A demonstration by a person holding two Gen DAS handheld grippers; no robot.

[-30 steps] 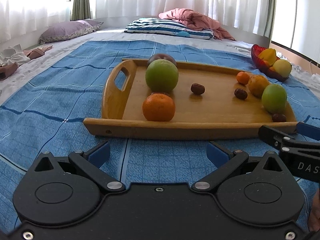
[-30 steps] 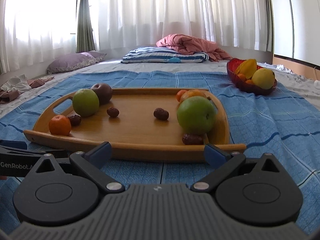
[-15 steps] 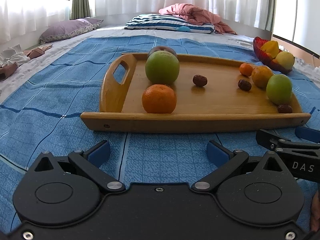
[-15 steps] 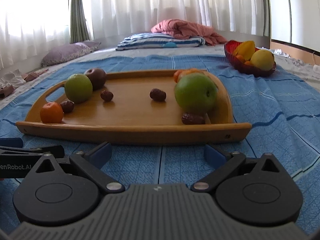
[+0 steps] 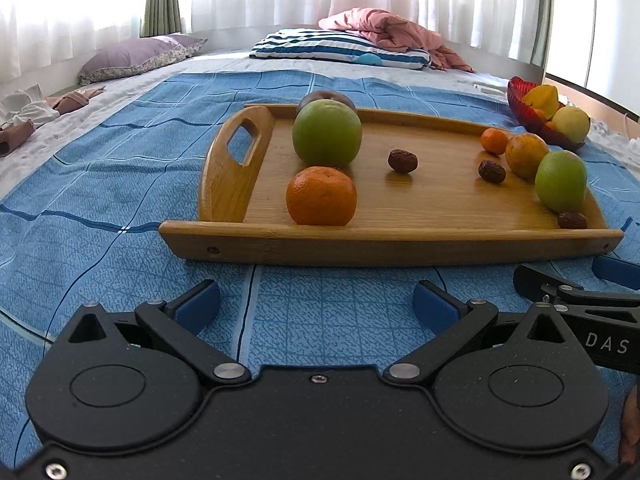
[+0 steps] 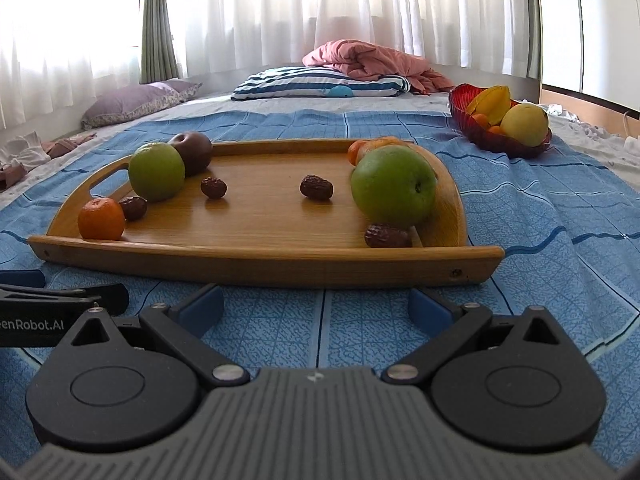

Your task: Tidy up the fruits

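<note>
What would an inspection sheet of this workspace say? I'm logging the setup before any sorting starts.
Surface: blue patterned cloth over a bed.
Job's things: wooden tray holding two green apples, a dark apple, oranges, dates; red fruit bowl partly filled.
Clutter: clothes at the far left.
Grippers: left gripper and right gripper open, empty, short of the tray.
Cables: nothing seen.
Surroundings: pillows, pink blanket, curtains.

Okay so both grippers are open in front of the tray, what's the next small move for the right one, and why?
Probably ease the right gripper forward over the wooden tray's near rim toward the date beside the green apple. Its jaws stand open and empty, and that date lies nearest.
</note>
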